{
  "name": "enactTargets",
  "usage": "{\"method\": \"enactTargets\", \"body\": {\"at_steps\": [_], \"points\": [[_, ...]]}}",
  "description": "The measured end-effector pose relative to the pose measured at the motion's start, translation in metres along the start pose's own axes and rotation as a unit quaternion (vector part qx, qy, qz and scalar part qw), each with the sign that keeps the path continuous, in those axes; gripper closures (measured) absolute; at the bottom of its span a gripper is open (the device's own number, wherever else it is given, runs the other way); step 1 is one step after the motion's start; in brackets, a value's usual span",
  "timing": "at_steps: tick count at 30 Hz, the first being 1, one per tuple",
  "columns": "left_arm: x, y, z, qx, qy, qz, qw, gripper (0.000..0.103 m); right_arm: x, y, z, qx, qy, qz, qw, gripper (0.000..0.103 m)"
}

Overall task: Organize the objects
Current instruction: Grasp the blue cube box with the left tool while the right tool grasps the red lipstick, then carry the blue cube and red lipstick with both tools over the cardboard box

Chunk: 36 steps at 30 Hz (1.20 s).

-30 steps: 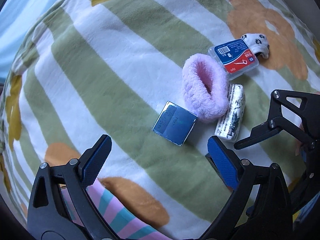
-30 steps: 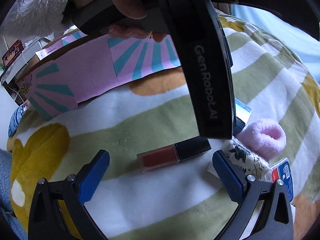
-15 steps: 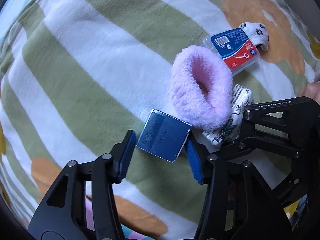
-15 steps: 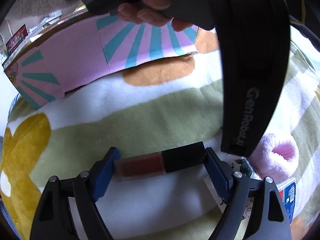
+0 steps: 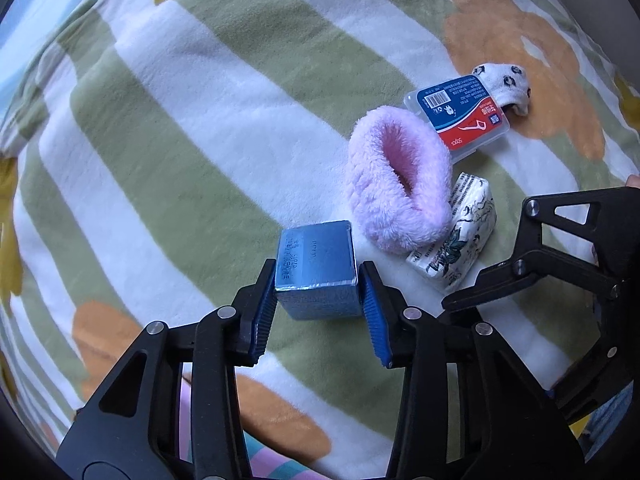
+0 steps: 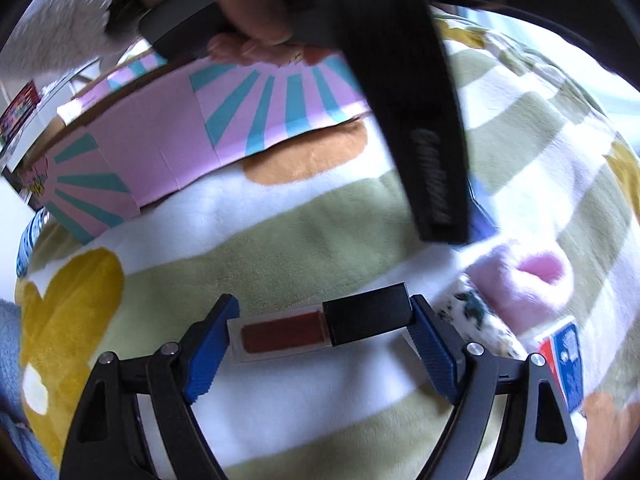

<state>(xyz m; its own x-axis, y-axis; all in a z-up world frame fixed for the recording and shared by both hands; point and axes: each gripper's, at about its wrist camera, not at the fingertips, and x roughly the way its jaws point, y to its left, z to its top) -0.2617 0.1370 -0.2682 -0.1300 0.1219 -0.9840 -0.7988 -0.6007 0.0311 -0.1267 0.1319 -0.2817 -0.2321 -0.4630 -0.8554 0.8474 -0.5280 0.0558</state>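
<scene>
My left gripper (image 5: 318, 292) squeezes the little blue box (image 5: 316, 270), lifted a bit off the striped blanket (image 5: 192, 120); the fluffy pink band (image 5: 398, 196) lies just beside it; my right gripper (image 6: 322, 326) pinches the red lipstick (image 6: 320, 328) end to end, low over the blanket.

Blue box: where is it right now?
In the left wrist view the blue box sits clamped between the left tool's pads, lower centre, just left of the pink fuzzy band.
</scene>
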Motion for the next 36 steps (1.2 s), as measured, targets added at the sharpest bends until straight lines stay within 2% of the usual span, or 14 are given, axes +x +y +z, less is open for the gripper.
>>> {"method": "enactTargets", "body": {"at_steps": [7,10,11,15,21,26,27,28,33,36], "points": [[-0.047,0.009,-0.011,-0.05,-0.036,-0.007,0.9981,0.067,-0.04,-0.003,0.01,0.05,0.003,-0.044,0.998,0.021],[-0.071,-0.01,-0.033,-0.082,-0.06,-0.015,0.9947,0.067,-0.062,-0.001,0.015,0.084,0.001,-0.061,0.995,0.021],[-0.076,-0.028,-0.037,-0.091,-0.067,-0.015,0.9935,0.067,-0.071,-0.002,0.016,0.097,-0.001,-0.066,0.993,0.021],[-0.116,-0.034,-0.054,-0.14,-0.094,-0.029,0.9852,0.067,-0.111,0.004,0.024,0.159,-0.009,-0.099,0.982,0.021],[-0.184,-0.042,-0.081,-0.197,-0.143,-0.022,0.9697,0.067,-0.17,0.005,0.036,0.259,-0.028,-0.162,0.952,0.021],[-0.229,-0.054,-0.112,-0.239,-0.173,-0.018,0.9552,0.067,-0.213,0.015,0.043,0.341,-0.043,-0.201,0.917,0.021],[-0.234,-0.056,-0.117,-0.25,-0.176,-0.017,0.952,0.067,-0.22,0.018,0.043,0.356,-0.045,-0.206,0.91,0.021],[-0.238,-0.059,-0.122,-0.276,-0.177,-0.007,0.9446,0.067,-0.226,0.021,0.043,0.371,-0.046,-0.213,0.903,0.021],[-0.255,-0.075,-0.151,-0.323,-0.198,0.015,0.9251,0.067,-0.247,0.034,0.038,0.436,-0.047,-0.244,0.865,0.021],[-0.256,-0.084,-0.167,-0.348,-0.211,0.035,0.9128,0.067,-0.25,0.042,0.033,0.452,-0.042,-0.262,0.851,0.021]]}}
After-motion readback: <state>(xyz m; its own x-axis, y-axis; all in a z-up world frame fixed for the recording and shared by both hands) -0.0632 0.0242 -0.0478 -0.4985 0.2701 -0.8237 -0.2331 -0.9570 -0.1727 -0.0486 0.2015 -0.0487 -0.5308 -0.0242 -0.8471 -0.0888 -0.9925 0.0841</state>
